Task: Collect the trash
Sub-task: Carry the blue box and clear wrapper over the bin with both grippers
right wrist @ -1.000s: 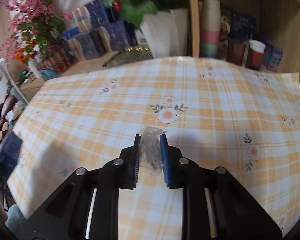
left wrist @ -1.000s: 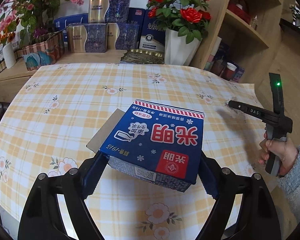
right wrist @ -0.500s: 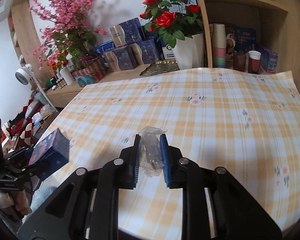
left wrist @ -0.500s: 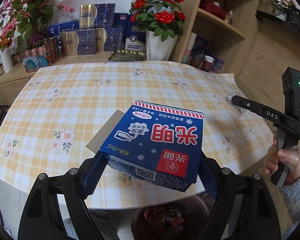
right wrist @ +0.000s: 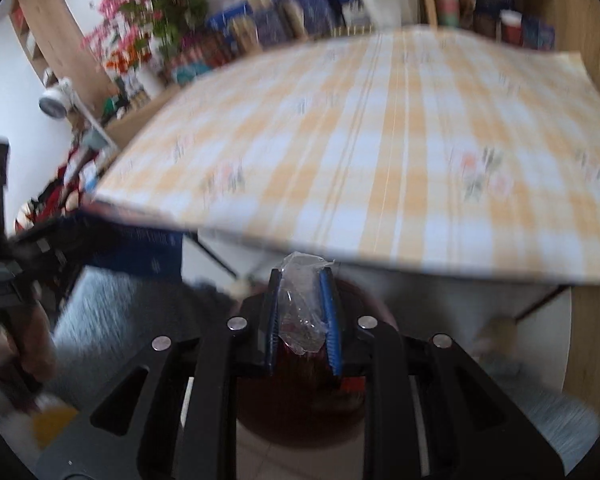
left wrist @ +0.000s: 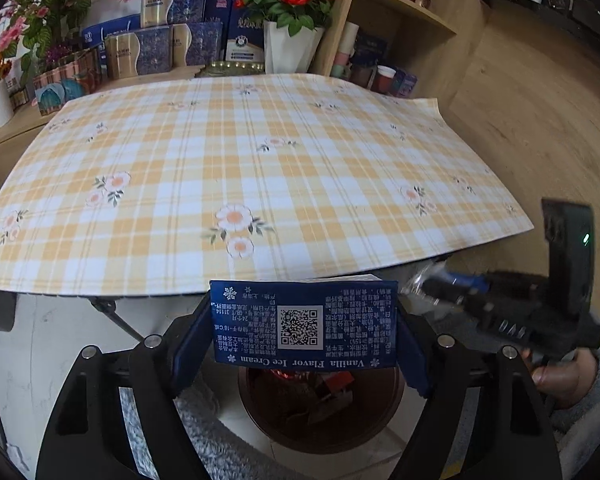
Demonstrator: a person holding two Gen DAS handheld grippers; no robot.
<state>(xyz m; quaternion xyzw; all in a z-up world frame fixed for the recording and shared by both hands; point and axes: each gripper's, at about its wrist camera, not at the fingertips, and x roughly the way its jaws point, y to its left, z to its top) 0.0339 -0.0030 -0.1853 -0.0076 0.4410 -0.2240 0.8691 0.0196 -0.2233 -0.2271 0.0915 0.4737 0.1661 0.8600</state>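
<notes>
Two pieces of trash are held just off the near edge of the counter (left wrist: 260,168), above a dark round bin (left wrist: 320,412) on the floor. The left tongs (left wrist: 304,328) are pinched on a blue ice cream box (left wrist: 304,320), gripped by its two side faces with the printed QR panel turned toward the camera. The box is carried directly over the bin's mouth, where other wrappers can already be made out. The right tongs (right wrist: 302,312) are pressed onto a crumpled clear plastic wrapper (right wrist: 300,304), which is likewise held over the bin's rim; this view is blurred, so finer detail cannot be told. The right tongs are also seen from the left wrist view, just beside the box's right side. The counter top itself appears free of further trash.

The drop-off step is judged to be in hand. Next, both tongs would need to be spread so that box and wrapper fall inside; the light wrapper may cling to a pad.
</notes>
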